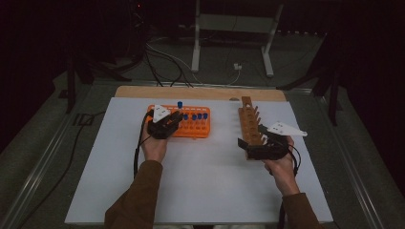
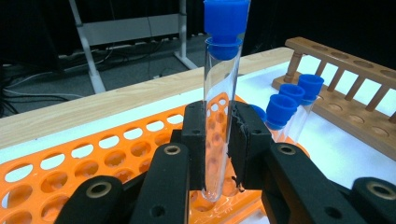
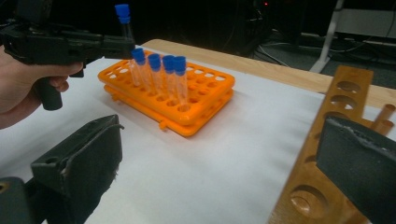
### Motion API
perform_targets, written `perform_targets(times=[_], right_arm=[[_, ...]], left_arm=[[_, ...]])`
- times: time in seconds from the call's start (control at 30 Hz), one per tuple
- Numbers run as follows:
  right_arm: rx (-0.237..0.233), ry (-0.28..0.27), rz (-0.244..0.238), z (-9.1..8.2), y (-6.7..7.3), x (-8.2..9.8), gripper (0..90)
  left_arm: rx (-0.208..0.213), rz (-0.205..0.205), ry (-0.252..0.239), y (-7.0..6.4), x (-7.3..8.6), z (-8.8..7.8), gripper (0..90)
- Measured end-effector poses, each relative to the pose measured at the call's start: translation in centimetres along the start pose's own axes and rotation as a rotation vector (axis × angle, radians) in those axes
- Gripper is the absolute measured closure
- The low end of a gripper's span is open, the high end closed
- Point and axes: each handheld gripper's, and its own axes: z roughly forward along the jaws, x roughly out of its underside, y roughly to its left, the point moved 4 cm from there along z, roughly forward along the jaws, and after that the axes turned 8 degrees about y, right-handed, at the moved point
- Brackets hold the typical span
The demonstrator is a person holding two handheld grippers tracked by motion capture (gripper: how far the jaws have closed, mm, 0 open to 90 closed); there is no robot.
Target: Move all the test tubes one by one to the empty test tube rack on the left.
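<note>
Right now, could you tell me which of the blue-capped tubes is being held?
The tube standing tallest, clamped in the left tool above the orange rack. The other four tubes sit lower in a row, untouched.

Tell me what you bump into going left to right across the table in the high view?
Left gripper holding a blue-capped tube → orange rack → wooden rack → right gripper.

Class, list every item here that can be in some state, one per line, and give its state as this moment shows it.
Left gripper: shut on the raised test tube.
Raised test tube: upright, blue-capped, lifted above the others, its bottom at the orange rack.
Orange rack: flat on the table, four capped tubes standing in it.
Right gripper: open, jaws astride the wooden rack's end.
Wooden rack: no tubes in its visible holes.
</note>
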Motion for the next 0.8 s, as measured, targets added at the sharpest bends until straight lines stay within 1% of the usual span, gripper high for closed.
perform_targets(times=[0.1,0.3,0.47,0.6,0.67,0.8], right_arm=[[0.005,0.003,0.008,-0.2,-0.2,0.3,0.8],[0.006,0.011,0.008,-0.3,-0.3,0.6,0.8],[0.008,0.005,0.013,-0.7,-0.6,0.7,0.9],[0.012,0.007,0.018,-0.8,-0.8,0.9,0.8],[0.014,0.007,0.02,-0.9,-0.9,0.9,0.8],[0.016,0.009,0.021,-0.9,-1.1,1.0,0.8]], left_arm=[[0.0,0.002,0.006,0.1,0.1,0.1,77.9],[0.009,0.009,0.014,0.2,0.5,0.7,77.9],[0.0,0.015,0.038,0.2,1.1,1.4,77.9],[-0.003,0.009,0.062,0.4,2.0,1.7,78.0],[0.002,-0.007,0.063,0.5,2.3,1.7,78.0],[0.005,-0.01,0.067,0.5,2.5,1.7,78.0]])
